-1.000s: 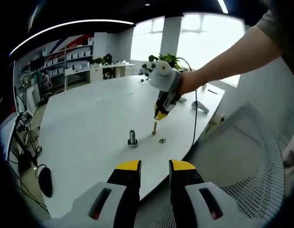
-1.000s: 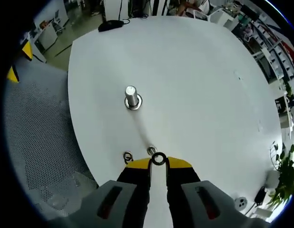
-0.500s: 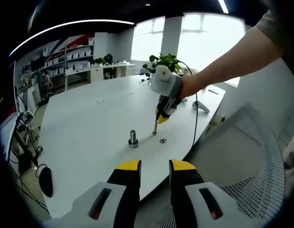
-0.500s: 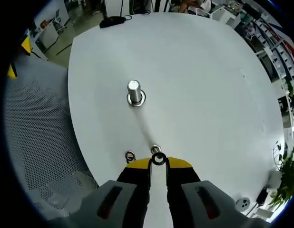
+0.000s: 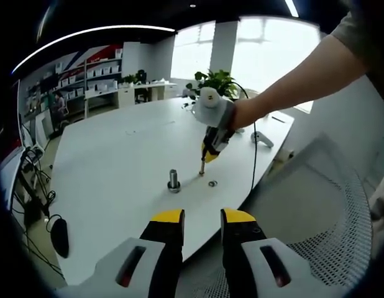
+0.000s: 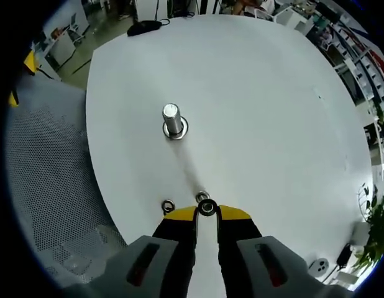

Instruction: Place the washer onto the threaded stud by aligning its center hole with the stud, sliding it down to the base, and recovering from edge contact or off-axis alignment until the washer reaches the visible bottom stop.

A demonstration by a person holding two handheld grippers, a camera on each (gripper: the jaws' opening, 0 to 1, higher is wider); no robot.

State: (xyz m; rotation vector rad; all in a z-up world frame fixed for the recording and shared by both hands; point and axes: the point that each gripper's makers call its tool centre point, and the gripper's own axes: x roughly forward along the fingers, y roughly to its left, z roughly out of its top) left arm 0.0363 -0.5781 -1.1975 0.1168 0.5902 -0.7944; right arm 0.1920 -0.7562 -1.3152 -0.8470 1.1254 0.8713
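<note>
Right gripper pinches the small silver ring washer at its yellow tips, now directly over the thin upright threaded stud on the white table; 0.5 s ago it sat slightly off to the side. A spare washer lies just left of that stud, the thick steel bolt well beyond. Left gripper hangs off the table edge, unchanged, jaws parted and empty.

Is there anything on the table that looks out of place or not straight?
One spare washer lies loose on the white table, beside the thin stud. The right gripper holds another washer at its tips, just at that stud. The larger bolt stands upright. Nothing looks damaged.
</note>
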